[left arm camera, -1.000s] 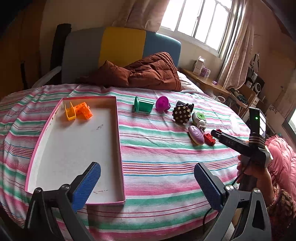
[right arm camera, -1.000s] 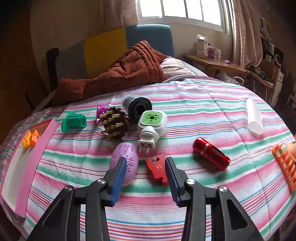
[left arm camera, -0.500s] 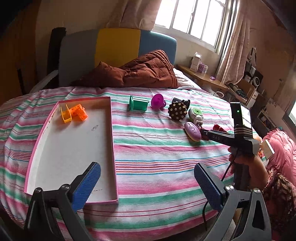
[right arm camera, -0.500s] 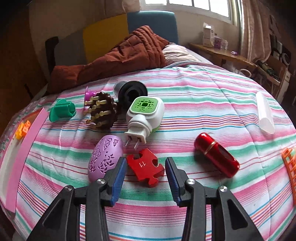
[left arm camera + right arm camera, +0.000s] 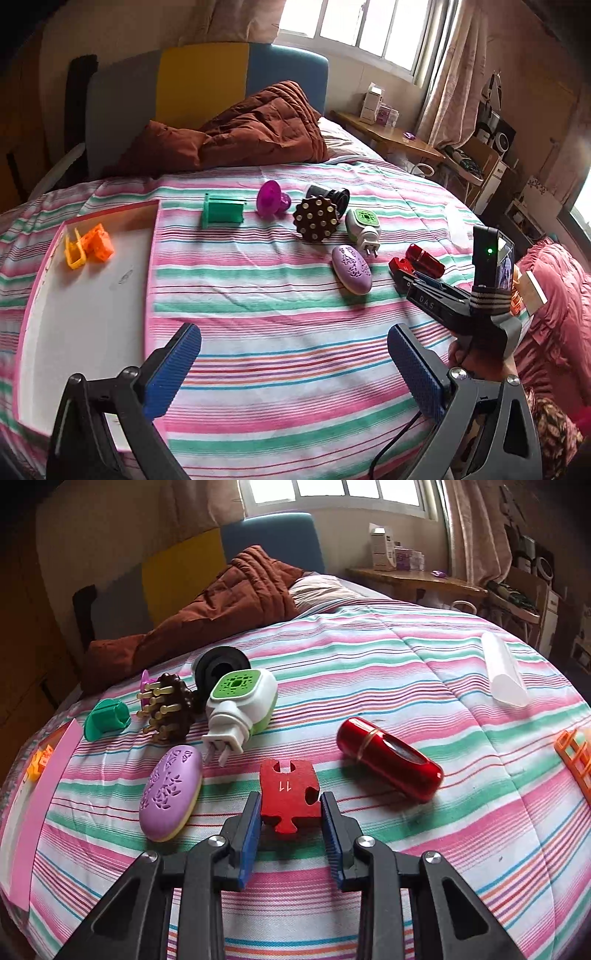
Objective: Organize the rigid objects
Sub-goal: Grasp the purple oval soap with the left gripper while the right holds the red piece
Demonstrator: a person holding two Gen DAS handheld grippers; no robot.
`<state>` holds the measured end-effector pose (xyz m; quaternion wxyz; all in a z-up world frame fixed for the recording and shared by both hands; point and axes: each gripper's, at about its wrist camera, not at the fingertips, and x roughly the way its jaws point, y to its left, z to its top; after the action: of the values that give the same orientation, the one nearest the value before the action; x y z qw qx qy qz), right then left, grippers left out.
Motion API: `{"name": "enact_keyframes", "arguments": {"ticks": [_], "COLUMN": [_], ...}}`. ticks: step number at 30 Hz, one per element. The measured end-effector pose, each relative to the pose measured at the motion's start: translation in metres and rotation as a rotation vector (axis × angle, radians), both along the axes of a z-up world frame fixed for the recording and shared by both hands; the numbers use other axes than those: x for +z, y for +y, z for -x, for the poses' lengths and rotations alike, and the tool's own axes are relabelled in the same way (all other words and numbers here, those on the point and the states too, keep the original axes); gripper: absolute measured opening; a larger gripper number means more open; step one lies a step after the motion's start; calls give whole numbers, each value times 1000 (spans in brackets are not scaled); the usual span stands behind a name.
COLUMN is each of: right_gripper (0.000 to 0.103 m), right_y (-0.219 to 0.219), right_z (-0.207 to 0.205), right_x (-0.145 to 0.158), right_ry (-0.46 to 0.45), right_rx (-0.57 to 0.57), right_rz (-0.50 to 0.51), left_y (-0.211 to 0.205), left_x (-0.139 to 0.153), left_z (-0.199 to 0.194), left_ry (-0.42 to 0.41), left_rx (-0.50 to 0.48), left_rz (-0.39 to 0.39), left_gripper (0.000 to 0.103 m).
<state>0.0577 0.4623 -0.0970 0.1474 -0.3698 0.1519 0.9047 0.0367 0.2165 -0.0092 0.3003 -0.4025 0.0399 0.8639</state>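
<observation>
A red puzzle piece (image 5: 288,794) marked 11 lies on the striped bedspread, and my right gripper (image 5: 290,808) has a blue pad against each of its sides, jaws closing. In the left wrist view that right gripper (image 5: 402,275) reaches in from the right, held by a hand, with the red piece (image 5: 399,264) at its tip. My left gripper (image 5: 291,339) hangs open over the near part of the bed, holding nothing. A white tray with a pink rim (image 5: 152,236) lies at the left, with an orange block (image 5: 99,243) and a yellow piece (image 5: 74,254) in its far corner.
Around the red piece lie a purple oval case (image 5: 170,794), a white and green plug-in device (image 5: 240,705), a brown spiked brush (image 5: 170,709), a green piece (image 5: 107,718) and a red cylinder (image 5: 388,758). A white tube (image 5: 504,675) and an orange rack (image 5: 576,753) sit at the right.
My right gripper dropped forward over the red puzzle piece and its jaws narrowed onto it. My left gripper slid to the right, so the tray now sits further left in its view.
</observation>
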Motion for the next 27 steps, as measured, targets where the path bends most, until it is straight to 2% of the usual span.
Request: {"name": "enact_keyframes", "arguments": {"ticks": [3, 8, 16, 21, 22, 25, 27], "right_gripper": [31, 31, 31, 31, 31, 32, 32], "right_y": [2, 8, 10, 12, 12, 12, 12], "right_z": [-8, -12, -13, -14, -14, -14, -14], "right_x": [-1, -3, -5, -6, -6, -7, -7], "right_ry": [23, 50, 72, 79, 78, 79, 82], "right_rx": [-34, -44, -53, -54, -54, -54, -54], "right_rz": [1, 32, 54, 65, 65, 65, 69], "left_y": [30, 81, 131, 145, 147, 153, 156], "left_x": [-10, -33, -54, -66, -67, -71, -77], "left_z": [8, 30, 67, 81, 82, 86, 87], "left_ry": [-9, -47, -35, -38, -33, -33, -38], "left_rx": [-27, -57, -46, -52, -56, -72, -96], "left_rz": [29, 145, 217, 210, 205, 203, 232], "left_gripper": [102, 102, 102, 100, 99, 83, 66]}}
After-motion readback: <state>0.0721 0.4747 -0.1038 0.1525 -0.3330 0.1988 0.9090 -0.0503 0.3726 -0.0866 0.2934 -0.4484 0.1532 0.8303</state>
